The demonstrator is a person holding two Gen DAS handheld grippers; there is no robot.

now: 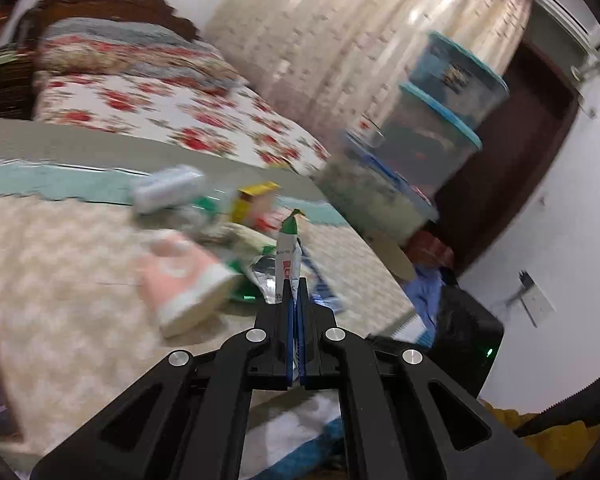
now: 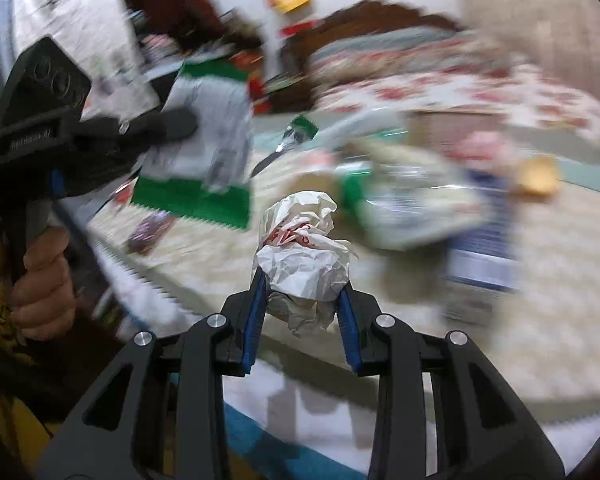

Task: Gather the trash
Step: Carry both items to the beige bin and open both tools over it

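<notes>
We see a crumpled paper wad (image 2: 304, 256), matt and creased, a glossy foil sachet (image 1: 288, 264), matt black plastic tool (image 2: 303, 308) arms and a woven cloth-covered counter (image 1: 60, 264).

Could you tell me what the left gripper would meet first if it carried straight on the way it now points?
The left gripper, shut on a green-and-white wrapper, points at the litter on the bed. Probably the wrapper's tip would reach the yellow box first, though blur leaves depth uncertain.

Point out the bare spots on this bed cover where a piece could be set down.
Left wrist view: bare cover left of the pink box. Right wrist view: bare stretch right of the crumpled paper. Crowded in the middle: wrappers pile, yellow carton.
</notes>
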